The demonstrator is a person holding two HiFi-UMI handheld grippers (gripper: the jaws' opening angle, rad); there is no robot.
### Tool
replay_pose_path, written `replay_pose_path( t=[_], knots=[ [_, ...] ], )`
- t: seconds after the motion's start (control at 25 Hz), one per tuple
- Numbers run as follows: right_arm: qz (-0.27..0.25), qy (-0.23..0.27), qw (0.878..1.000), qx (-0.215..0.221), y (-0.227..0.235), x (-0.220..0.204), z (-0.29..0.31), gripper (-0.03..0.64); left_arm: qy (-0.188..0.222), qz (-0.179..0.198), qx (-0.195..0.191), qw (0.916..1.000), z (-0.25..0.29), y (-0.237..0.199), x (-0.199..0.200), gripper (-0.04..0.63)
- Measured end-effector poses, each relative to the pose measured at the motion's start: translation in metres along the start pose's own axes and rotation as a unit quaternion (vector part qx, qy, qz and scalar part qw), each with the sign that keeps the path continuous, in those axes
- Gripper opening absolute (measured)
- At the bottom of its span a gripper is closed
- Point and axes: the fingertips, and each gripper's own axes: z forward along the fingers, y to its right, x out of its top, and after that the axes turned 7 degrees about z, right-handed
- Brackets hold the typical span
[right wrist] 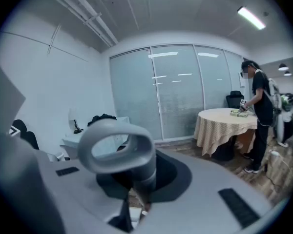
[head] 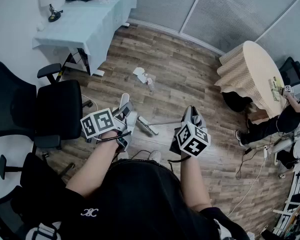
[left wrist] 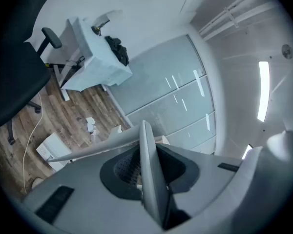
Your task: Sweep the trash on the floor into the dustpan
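Crumpled white trash lies on the wood floor ahead of me, also visible in the left gripper view as trash. My left gripper is shut on the flat grey handle of the dustpan, which stands edge-on between the jaws; the dustpan is held up off the floor. My right gripper is shut on the looped grey end of the broom handle. The white brush head rests on the floor between the grippers, well short of the trash.
Two black office chairs stand at my left. A white desk is at the far left, with a cable on the floor near it. A round clothed table and a person are at the right. Glass partitions line the back.
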Motion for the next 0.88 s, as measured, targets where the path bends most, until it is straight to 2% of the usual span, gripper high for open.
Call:
replay_pose_path(
  t=[0.36,0.6,0.76,0.88],
  knots=[
    [0.0,-0.004,1.0,0.001,-0.024,-0.009,-0.001,0.049,-0.002,-0.01,-0.008,0.9999,-0.016,-0.016,0.01,0.074],
    [-0.005,0.011,1.0,-0.018,-0.041,-0.007,-0.005,0.049,-0.017,-0.01,-0.027,0.9994,-0.026,-0.026,0.018,0.074],
    [-0.003,0.015,1.0,-0.017,-0.035,0.004,-0.001,0.049,-0.015,-0.008,-0.024,0.9996,-0.022,-0.022,0.022,0.074],
    [-0.005,0.018,1.0,-0.016,-0.048,0.002,0.011,0.049,-0.011,-0.01,-0.021,0.9997,-0.024,-0.039,0.035,0.074]
  ],
)
